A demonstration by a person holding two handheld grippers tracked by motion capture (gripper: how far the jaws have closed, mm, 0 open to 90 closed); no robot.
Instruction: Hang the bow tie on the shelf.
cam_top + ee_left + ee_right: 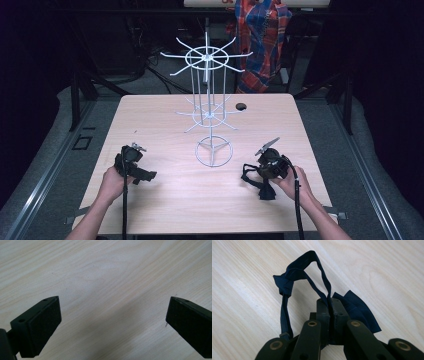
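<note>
— What's on the worktop (165, 195) from where you stand?

— On the left, the person's left hand (113, 183) holds the left tongs (145, 176) low over bare wood. In the middle stands a white wire rack (210, 107), a tall post on a ring base with two tiers of spokes. It sits between the two hands, a little farther back. Behind it there's a small dark hole (241, 106) in the wood, and past the far edge a plaid cloth (261, 37) hangs in the dark.

— And the dark strap?

— That's over on the right: a navy fabric strap (294, 277), at the right tongs (252, 176), near the front edge. In the right gripper view it rises out of the jaws as a loop, with a knot or fold at its far left end; its length runs away from the jaws. A flat flap of the same fabric lies beside the jaws on the wood.

— The tongs themselves?

— The left tongs (113, 312) are spread wide, nothing between the pads, only wood grain below. The right tongs (329, 301) are clenched tight on the strap, pads pressed together with the fabric pinched between them.
</note>
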